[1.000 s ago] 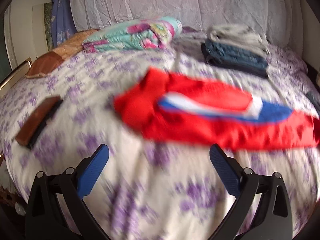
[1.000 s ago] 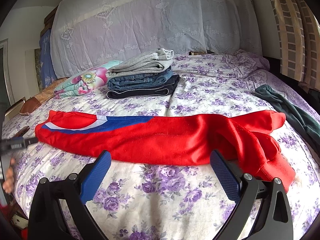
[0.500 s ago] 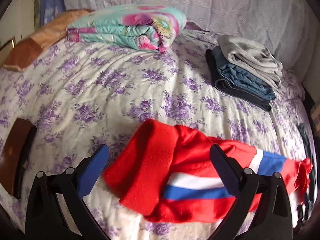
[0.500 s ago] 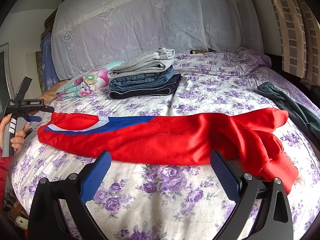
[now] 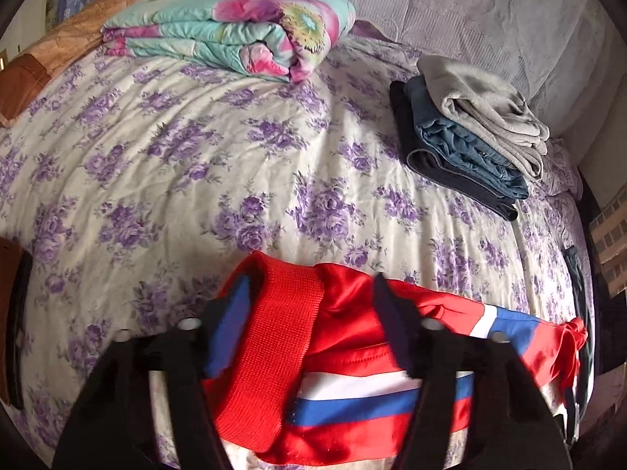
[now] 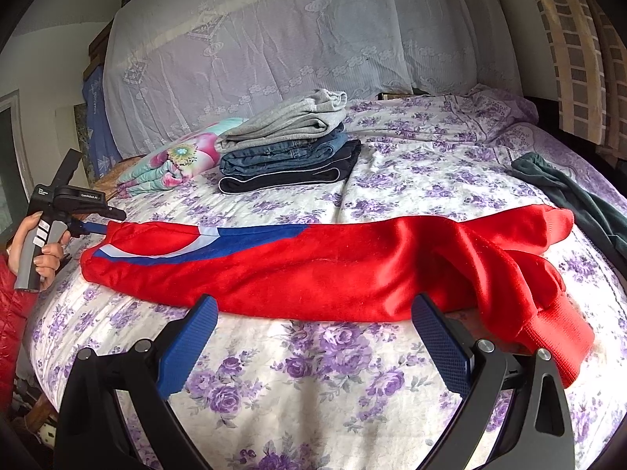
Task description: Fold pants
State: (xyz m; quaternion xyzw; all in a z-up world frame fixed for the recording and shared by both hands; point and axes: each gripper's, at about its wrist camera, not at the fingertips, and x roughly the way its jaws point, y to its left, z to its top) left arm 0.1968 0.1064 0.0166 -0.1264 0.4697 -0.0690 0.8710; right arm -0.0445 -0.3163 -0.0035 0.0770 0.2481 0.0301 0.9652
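Red track pants (image 6: pixel 333 266) with white and blue stripes lie stretched across the bed's front, folded lengthwise. In the left wrist view the ribbed waistband end (image 5: pixel 274 352) lies between my left gripper's (image 5: pixel 309 305) open fingers, which straddle it. From the right wrist view the left gripper (image 6: pixel 92 227) sits at the pants' left end. My right gripper (image 6: pixel 313 321) is open and empty, just in front of the pants' near edge. The cuffs (image 6: pixel 548 337) lie bunched at the right.
A stack of folded pants (image 6: pixel 290 149) sits at the back of the bed. A rolled floral quilt (image 5: pixel 235 35) lies at the back left. A dark green garment (image 6: pixel 580 196) lies at the right edge. A brown object (image 5: pixel 11 313) lies at the left edge.
My left gripper has moved down onto the waistband end, its fingers now around the fabric and narrower. My right gripper has barely moved.
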